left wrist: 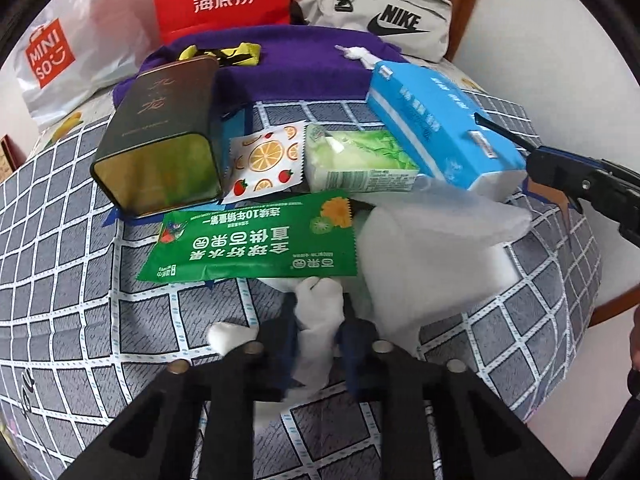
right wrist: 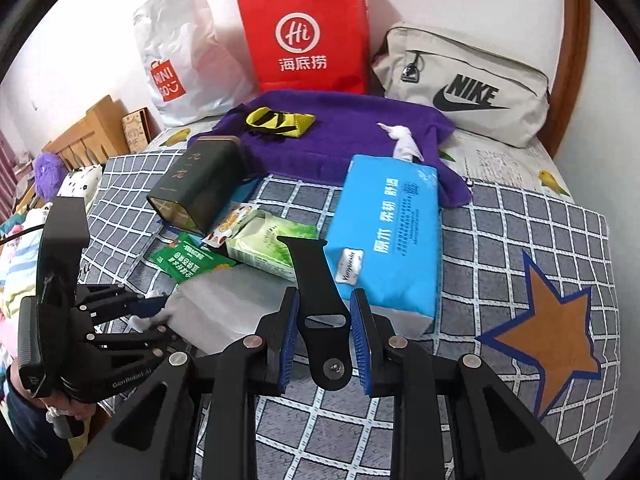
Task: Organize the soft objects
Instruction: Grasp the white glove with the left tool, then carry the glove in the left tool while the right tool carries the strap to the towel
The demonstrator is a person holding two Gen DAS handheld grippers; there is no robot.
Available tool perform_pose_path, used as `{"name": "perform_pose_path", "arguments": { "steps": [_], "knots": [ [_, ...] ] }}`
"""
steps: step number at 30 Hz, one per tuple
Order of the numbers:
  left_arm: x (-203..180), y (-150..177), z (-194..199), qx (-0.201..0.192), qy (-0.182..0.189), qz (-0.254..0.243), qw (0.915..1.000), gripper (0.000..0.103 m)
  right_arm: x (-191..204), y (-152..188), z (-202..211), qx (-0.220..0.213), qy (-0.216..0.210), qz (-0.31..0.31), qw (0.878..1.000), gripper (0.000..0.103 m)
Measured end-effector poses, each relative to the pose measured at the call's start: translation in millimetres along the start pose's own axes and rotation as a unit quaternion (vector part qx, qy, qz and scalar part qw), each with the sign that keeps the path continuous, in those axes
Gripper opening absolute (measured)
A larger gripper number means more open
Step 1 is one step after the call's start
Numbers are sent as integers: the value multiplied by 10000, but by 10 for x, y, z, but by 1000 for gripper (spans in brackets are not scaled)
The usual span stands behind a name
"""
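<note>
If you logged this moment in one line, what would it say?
left claw: shut on white bag | right claw: shut on black strap | tissue pack: on bed

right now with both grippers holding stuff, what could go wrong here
1. The left gripper pinches only a corner of the white cloth; its far end lies under the blue tissue pack, so pulling may drag the pack.
2. The black strap in the right gripper sticks forward and could knock the green tissue packet.

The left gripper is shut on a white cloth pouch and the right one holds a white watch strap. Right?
Not quite: the watch strap between the right gripper jaws is black, as the right wrist view shows. The left gripper does hold the white cloth pouch.
</note>
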State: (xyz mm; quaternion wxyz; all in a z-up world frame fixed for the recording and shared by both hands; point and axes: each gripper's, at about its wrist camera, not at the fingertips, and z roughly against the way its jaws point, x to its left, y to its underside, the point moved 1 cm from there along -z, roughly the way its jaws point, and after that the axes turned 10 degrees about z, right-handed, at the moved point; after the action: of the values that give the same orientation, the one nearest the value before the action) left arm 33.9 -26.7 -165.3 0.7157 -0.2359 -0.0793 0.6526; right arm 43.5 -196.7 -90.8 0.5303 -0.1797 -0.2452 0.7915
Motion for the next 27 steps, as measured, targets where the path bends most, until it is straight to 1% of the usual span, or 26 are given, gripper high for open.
{"name": "perform_pose_path", "arguments": {
  "steps": [4,10,14,24,27],
  "knots": [
    [58,-50,189,-191,84,12,9998,13,-44,7,34,-47,14,-97,9999,26],
    [170,-137,513,-533,17,70,9986,13,-8,-26,93,-162,-43,-93,9998,26],
    [241,-176,707,-702,83,141,9974,13,43,-44,124,-202,-86,-64,9997,26],
    [274,-307,1016,-1025,132,201,9944,13,108,-120,222,-318,-88,34,9995,26],
    [323,-352,1095,-1121,48,255,9934,13,105,-148,244,-349,-87,55,9993,25]
  ]
}}
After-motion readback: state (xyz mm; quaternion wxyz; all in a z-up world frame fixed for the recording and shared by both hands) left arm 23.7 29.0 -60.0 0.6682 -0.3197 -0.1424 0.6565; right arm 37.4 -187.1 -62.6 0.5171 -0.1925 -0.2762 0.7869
